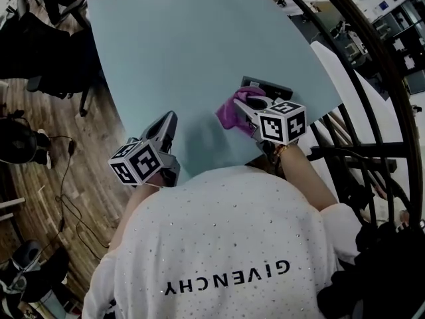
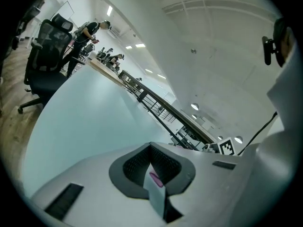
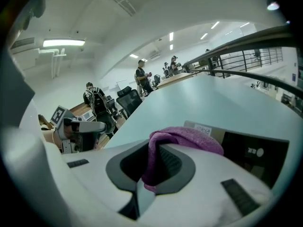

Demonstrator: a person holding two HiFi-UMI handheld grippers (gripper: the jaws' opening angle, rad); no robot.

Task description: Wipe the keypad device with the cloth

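Gripping the fuzzy magenta cloth point(image 1: 231, 113) tight, the right claw point(image 1: 247, 105) sits mid-right of the frame. It's got the cloth bunched at the near edge of the flat black keypad device point(image 1: 271, 87) on the pale blue desk point(image 1: 186, 45), so it looks set for wiping. The left claw point(image 1: 170, 119), jaws together and empty, hangs lower left, out of the way.

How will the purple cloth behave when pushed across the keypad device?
Likely floppy: the cloth droops over the shut jaws of the right gripper. Probably light, bunching when pushed; its fuzzy surface should drag, not slip, on the keypad device.
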